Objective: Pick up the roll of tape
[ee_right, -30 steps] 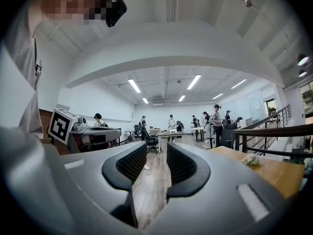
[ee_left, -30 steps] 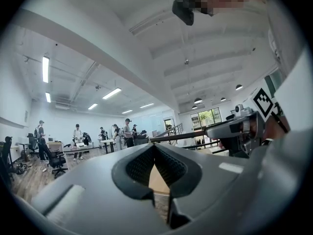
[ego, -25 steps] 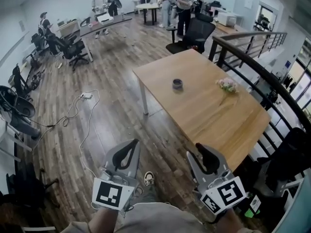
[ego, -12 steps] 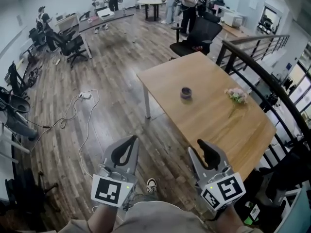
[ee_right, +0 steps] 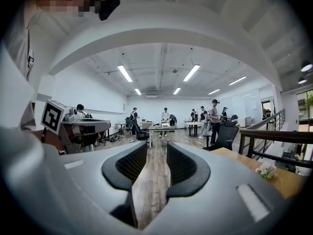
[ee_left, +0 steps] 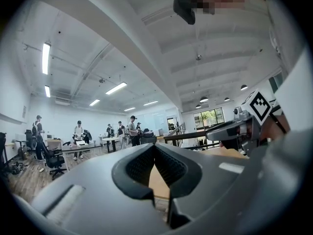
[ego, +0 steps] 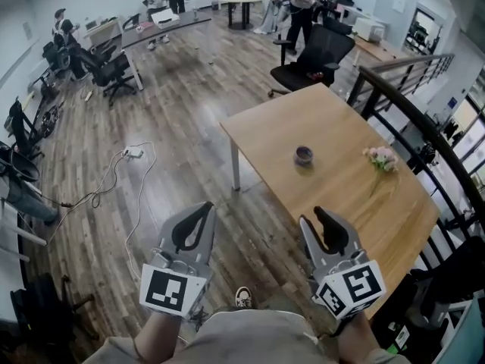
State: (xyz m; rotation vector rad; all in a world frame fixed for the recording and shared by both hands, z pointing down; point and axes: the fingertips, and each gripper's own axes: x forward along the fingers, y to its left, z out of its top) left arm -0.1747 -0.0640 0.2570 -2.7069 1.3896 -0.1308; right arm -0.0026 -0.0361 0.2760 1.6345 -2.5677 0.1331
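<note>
The roll of tape point(ego: 304, 155), small, dark and round, lies near the middle of a wooden table point(ego: 276, 131) ahead and to the right in the head view. Both grippers are held low and close to my body, well short of the table. My left gripper point(ego: 198, 217) has its jaw tips touching and holds nothing point(ee_left: 154, 148). A narrow gap shows between the jaws of my right gripper point(ego: 327, 222), with only floor visible through it point(ee_right: 157, 148). Neither gripper view shows the tape.
A small bunch of pink flowers point(ego: 381, 158) lies on the table right of the tape. A dark railing point(ego: 413, 120) runs past the table's right side. A black office chair point(ego: 314, 51) stands at the far end. Cables point(ego: 121, 177) trail over the wooden floor; people stand at far desks.
The table and tape have drifted right and down in the head view and look nearer. Both grippers keep their place and jaw setting.
</note>
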